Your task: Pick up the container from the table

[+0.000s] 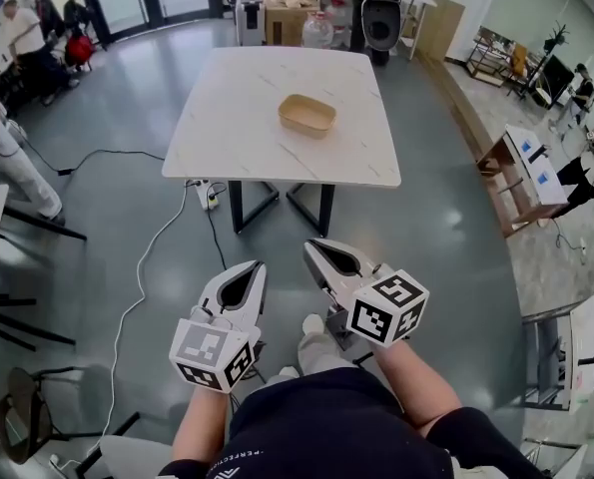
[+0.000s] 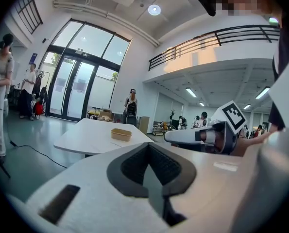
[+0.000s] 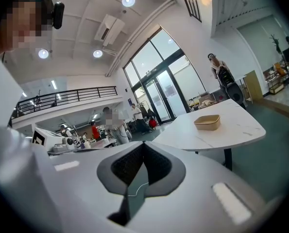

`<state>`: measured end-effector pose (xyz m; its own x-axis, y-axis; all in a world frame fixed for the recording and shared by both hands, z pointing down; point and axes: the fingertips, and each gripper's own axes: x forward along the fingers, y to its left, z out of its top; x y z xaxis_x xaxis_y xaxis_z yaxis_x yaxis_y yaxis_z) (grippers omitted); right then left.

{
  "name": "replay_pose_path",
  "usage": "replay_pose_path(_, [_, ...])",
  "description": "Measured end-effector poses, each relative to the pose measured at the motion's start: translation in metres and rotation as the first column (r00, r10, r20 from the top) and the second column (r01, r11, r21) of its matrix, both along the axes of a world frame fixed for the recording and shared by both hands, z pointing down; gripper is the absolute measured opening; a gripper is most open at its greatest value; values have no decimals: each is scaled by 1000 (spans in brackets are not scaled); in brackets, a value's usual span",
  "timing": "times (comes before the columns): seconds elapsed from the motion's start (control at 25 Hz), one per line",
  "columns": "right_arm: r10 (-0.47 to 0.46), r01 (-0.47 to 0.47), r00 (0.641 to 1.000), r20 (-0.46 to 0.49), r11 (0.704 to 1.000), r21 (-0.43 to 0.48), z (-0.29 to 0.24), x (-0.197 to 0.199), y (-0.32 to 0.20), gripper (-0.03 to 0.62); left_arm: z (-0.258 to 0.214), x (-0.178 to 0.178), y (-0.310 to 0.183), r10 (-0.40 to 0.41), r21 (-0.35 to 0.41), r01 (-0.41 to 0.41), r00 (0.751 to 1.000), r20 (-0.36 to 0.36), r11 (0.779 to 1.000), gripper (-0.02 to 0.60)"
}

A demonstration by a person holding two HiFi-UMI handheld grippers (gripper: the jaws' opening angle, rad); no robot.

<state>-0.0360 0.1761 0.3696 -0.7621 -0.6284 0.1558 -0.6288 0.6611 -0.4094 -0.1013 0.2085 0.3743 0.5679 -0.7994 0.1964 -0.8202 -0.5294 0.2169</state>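
Left tongs (image 1: 254, 265) and right tongs (image 1: 312, 248) are closed and empty; only the head view looks into the container (image 1: 307, 114).

We find the hall bright and evenly lit: daylight comes through the tall glass doors (image 2: 74, 89), which glare almost white, and round ceiling lamps (image 3: 128, 0) add hot spots. The floor (image 1: 107, 98) shows a soft sheen, and the table (image 1: 237, 118) casts only a faint shadow. Both gripper views bend strongly toward dark round borders, and whatever is nearest the lens looks soft.
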Motion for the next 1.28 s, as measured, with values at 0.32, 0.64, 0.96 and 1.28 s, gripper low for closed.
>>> replay_pose_path(0.32, [-16, 16, 1000, -5, 1000, -11, -1, 20, -70, -5, -5, 17, -66, -33, 5, 33, 999, 12, 999, -5])
replay_pose_path(0.64, [-57, 57, 998, -7, 998, -17, 9, 39, -134, -5, -2, 36, -134, -77, 11, 76, 997, 21, 997, -5])
replay_pose_path(0.96, [-52, 51, 999, -17, 998, -37, 21, 68, -179, -5, 5, 57, -173, -91, -11, 91, 996, 9, 996, -6])
replay_pose_path(1.28, [-60, 59, 998, -14, 996, -67, 31, 68, -193, -5, 10, 59, -187, -96, -27, 96, 995, 2, 995, -5])
